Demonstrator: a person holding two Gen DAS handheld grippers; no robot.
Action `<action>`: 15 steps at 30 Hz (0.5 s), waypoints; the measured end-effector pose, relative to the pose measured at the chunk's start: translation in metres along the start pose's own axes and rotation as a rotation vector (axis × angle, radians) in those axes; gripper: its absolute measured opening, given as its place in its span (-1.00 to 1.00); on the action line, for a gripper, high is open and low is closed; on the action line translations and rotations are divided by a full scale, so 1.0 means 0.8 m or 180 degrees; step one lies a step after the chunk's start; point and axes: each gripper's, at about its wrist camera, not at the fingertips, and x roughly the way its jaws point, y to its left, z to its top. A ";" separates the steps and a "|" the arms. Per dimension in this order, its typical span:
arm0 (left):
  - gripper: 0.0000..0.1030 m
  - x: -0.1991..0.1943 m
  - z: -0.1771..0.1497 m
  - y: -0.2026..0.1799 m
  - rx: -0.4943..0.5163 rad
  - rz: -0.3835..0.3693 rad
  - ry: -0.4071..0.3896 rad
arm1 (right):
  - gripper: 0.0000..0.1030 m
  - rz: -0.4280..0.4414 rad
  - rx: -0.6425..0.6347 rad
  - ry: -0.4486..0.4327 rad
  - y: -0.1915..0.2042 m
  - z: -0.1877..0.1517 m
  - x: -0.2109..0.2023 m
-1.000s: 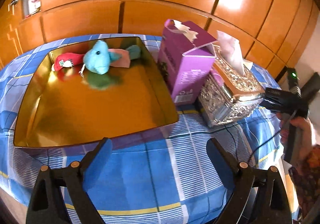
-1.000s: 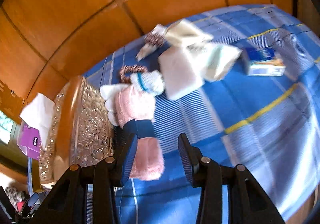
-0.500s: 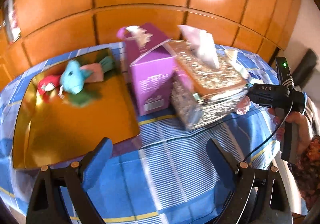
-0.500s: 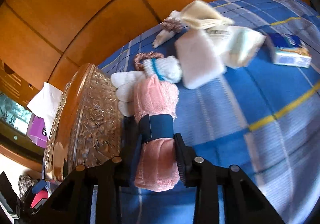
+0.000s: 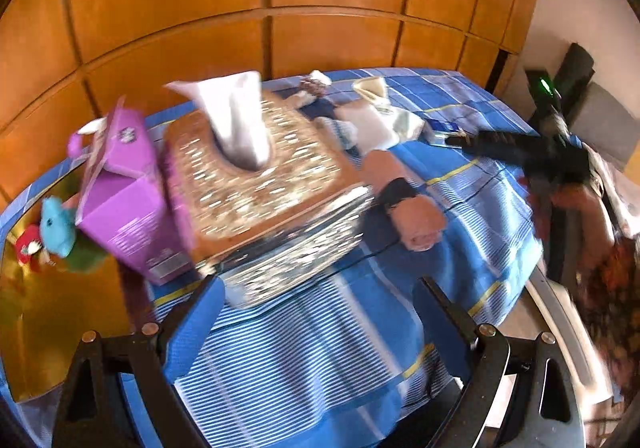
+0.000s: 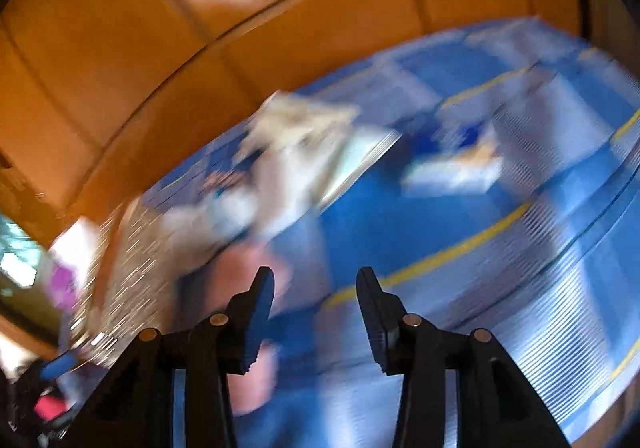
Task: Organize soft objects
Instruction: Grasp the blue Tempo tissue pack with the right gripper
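Observation:
A pink rolled towel (image 5: 404,199) with a dark band lies on the blue checked cloth (image 5: 304,360), right beside the ornate tissue box (image 5: 260,183). In the blurred right wrist view the pink rolled towel (image 6: 248,276) sits just left of my right gripper (image 6: 316,312). Its jaws are opening and only cloth shows between them. My left gripper (image 5: 320,312) hovers open over the cloth in front of the tissue box, holding nothing. A blue plush (image 5: 58,226) and a red plush (image 5: 28,244) rest in the gold tray (image 5: 48,328) at the left.
A purple carton (image 5: 124,207) stands between the tray and the tissue box. White soft items (image 5: 372,123) and a small blue box (image 6: 452,167) lie farther back. A person's hand (image 5: 576,199) holds a black handle at the right. Wooden panels close off the back.
My right gripper was closed on the pink towel half a second ago; it has let go and shifted right. My left gripper has swung right, from the tray toward the tissue box.

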 end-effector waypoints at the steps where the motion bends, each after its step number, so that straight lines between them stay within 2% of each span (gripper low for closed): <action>1: 0.86 0.002 0.003 -0.006 0.0013 -0.0007 0.0011 | -0.15 -0.0155 -0.0082 -0.0036 -0.006 0.018 0.002; 4: 0.86 0.010 0.015 -0.025 0.0072 -0.0013 0.0047 | -0.11 -0.0457 -0.0271 -0.0006 -0.028 0.067 0.016; 8: 0.85 0.016 0.027 -0.045 0.0110 -0.0031 0.0059 | -0.09 -0.0282 -0.0289 0.0248 -0.050 0.111 0.045; 11: 0.86 0.022 0.033 -0.056 0.0136 -0.0040 0.0080 | -0.09 -0.0361 -0.0309 0.0330 -0.053 0.123 0.072; 15: 0.92 0.030 0.038 -0.066 0.0156 -0.0054 0.0104 | -0.09 -0.0253 -0.0058 0.0494 -0.075 0.123 0.104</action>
